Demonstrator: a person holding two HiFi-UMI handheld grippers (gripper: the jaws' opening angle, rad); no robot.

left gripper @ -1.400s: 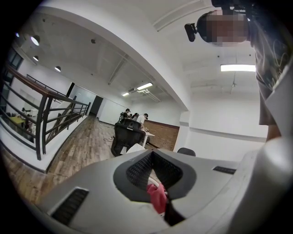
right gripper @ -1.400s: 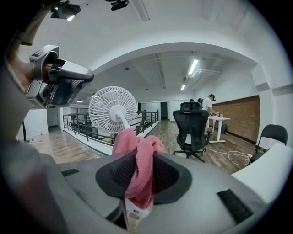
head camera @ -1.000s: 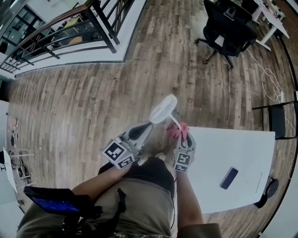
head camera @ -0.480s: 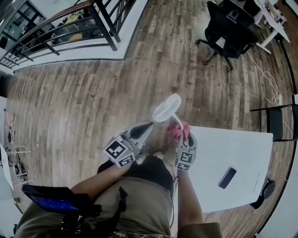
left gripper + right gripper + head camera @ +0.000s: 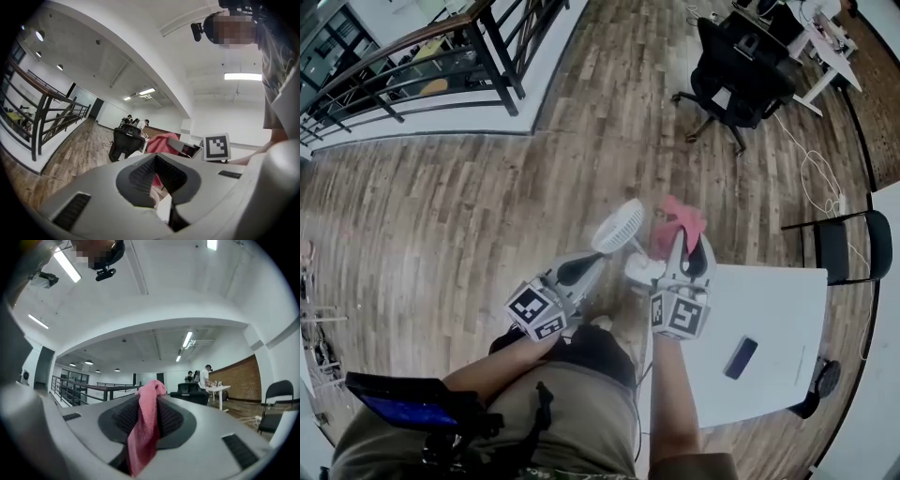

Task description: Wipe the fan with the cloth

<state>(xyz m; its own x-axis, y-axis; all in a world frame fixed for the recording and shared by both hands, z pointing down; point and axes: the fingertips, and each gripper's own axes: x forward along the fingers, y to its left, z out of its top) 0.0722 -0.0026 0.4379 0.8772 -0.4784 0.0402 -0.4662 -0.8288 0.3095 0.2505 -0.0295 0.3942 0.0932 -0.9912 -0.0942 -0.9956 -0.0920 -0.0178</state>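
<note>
Fingers of our left gripper (image 5: 596,260) are clenching fully on the fan (image 5: 620,226). In the left gripper view, a white part of it is sitting in the narrow gap behind the closed tips. Its round head is standing just beyond these fingertips, tilted.

Fingers of our right gripper (image 5: 681,242) are grasping the cloth (image 5: 682,217). In the right gripper view, the pink fabric is passing between the two pads, bunching up past the tips and hanging down under them. This bunch is hovering just beside the fan head, and it is not appearing to touch it yet. The table (image 5: 773,305) is lying below the right fingers, well apart from them.

We are judging that a wiping stroke is about to begin. To do it well, we are thinking the left fingers must be holding the fan quiet, because it is gripped at only one place and could turn under a push. The right fingers should be bringing the soft bunch, not their hard tips, onto the grille. They should be pressing only lightly, sweeping across the face and then around the rim. The grip on the cloth should be firm, since a loose fold could be slipping out or catching in the grille.
</note>
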